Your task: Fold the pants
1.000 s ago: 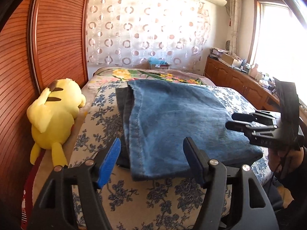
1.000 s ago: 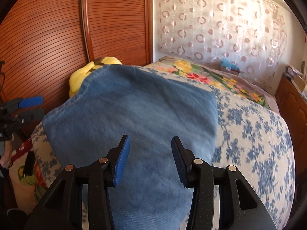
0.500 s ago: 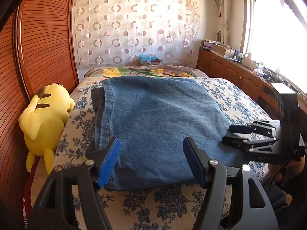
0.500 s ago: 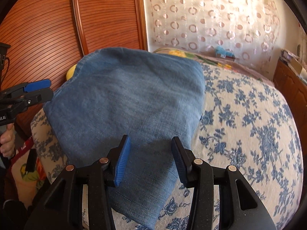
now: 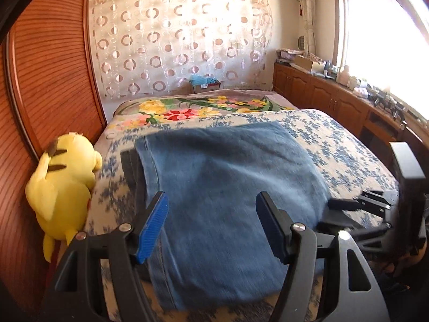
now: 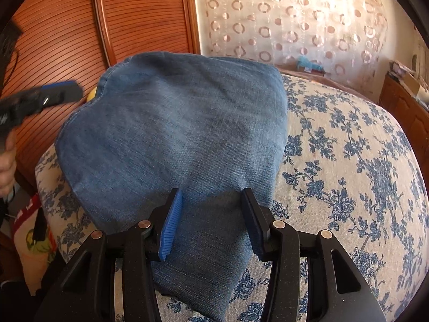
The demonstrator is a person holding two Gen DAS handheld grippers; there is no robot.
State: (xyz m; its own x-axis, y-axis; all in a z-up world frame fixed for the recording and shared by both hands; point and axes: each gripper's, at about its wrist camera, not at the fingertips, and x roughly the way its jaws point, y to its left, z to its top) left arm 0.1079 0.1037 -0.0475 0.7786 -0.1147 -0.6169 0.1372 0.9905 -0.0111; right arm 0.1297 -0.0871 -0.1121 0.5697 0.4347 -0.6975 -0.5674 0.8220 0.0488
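Observation:
Blue denim pants lie folded in a flat stack on the flowered bed; they also show in the right wrist view. A dark waistband edge sticks out on their left side. My left gripper is open and empty, held above the near edge of the pants. My right gripper is open and empty over the pants' near right corner. The right gripper also shows at the right of the left wrist view, and the left gripper at the left of the right wrist view.
A yellow plush toy leans against the wooden wardrobe at the bed's left edge. The flowered bedspread extends to the right of the pants. A wooden cabinet with clutter runs under the window at right.
Both grippers have pulled back from the pants and risen slightly. The pants lie as before, folded on the bed. Both grippers have stayed open.

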